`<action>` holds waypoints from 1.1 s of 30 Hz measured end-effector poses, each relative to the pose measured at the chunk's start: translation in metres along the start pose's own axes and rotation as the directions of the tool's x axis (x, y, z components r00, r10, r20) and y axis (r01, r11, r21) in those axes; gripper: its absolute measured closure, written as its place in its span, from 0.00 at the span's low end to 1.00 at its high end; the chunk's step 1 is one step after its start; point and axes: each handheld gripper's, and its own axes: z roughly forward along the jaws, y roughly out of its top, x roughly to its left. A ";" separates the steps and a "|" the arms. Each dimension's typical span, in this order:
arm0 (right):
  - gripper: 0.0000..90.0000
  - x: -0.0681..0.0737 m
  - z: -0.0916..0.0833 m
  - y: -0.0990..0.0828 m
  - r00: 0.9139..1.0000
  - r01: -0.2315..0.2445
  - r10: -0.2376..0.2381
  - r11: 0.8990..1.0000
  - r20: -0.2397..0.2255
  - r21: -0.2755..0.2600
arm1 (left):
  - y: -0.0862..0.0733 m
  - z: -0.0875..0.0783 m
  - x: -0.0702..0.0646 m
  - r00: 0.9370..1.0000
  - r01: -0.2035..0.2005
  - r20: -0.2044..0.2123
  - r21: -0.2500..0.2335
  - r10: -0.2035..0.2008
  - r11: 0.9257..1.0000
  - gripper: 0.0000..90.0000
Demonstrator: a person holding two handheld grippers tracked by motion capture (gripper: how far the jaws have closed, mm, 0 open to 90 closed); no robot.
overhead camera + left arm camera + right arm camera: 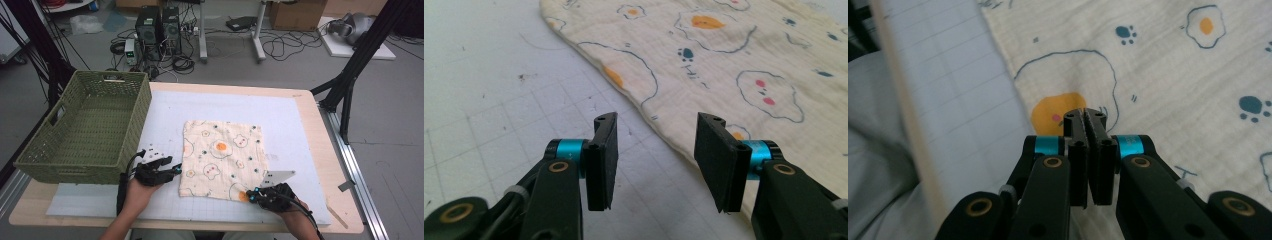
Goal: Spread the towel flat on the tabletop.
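Right now my right hand-held gripper point(1087, 116) has its jaws pinched together on the near corner of the printed cloth point(222, 157), which lies flat on the counter point(320, 150). My left hand-held gripper point(656, 131) stands half open just beside the cloth's left edge, gripping nothing.

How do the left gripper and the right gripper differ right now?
The left gripper has its jaws open with nothing between them; the right gripper has its jaws shut. The left one sits at the cloth's near left edge, over the white mat; the right one is over the cloth's near right corner, whether pinching fabric is unclear. Both are black with teal collars and sit low.
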 end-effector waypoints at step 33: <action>0.98 -0.047 -0.001 0.004 0.939 -0.215 0.221 0.975 0.265 -0.055 | 0.002 0.012 -0.024 0.984 -0.172 0.060 0.133 0.165 0.976 0.97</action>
